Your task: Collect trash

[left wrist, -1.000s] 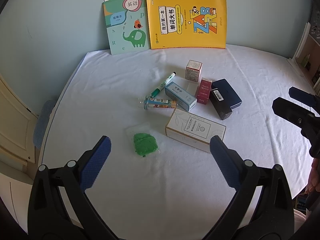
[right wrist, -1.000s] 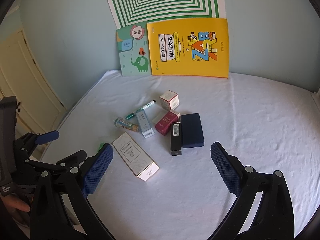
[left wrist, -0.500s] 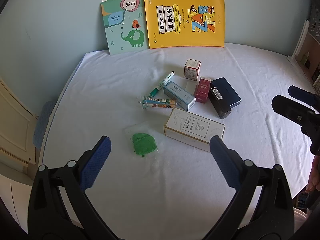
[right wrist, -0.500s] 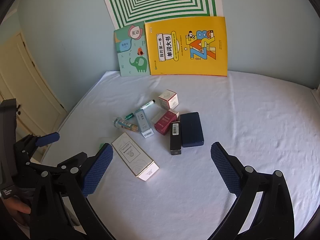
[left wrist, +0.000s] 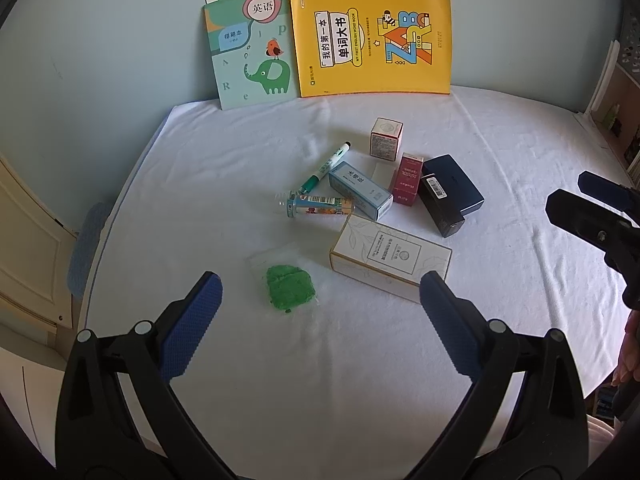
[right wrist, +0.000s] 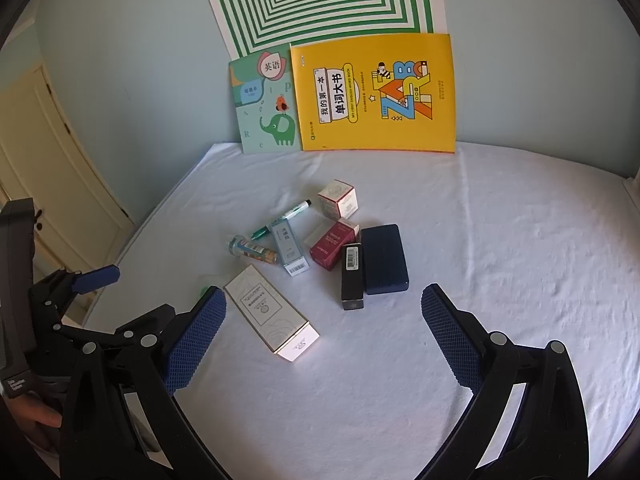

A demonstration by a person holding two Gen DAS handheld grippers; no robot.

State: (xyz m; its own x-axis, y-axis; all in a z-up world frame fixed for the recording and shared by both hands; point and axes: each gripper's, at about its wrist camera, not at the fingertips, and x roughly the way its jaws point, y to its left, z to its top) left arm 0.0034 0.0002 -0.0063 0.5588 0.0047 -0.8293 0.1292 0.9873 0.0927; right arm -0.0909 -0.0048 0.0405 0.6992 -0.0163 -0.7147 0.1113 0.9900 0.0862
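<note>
Left wrist view first: compared with a second ago, the scene has barely shifted, just a slight creep forward over the white cloth-covered table (left wrist: 240,152), so nothing's been collected yet and the approach looks only just begun. The left gripper (left wrist: 320,292) is held with fingers spread wide, nothing between them. The likeliest trash, a crumpled clear plastic wrapper with a green lump inside (left wrist: 290,287), is seen lying flat near the front, just left of the long white carton with gold edges (left wrist: 390,258). It looks thin and limp, so a low pinch would probably be needed. A small clear plastic bottle with a colourful label (left wrist: 318,205) is lying on its side further back, touching the pale blue box (left wrist: 360,190).

Right wrist view: same story, hardly any movement. The right gripper (right wrist: 324,312) is also spread wide and empty. The wrapper is almost entirely hidden here behind the near left finger, only a green sliver shows. The dark navy flat box (right wrist: 384,258) and black slim box (right wrist: 352,276) are seen side by side, touching.
</note>
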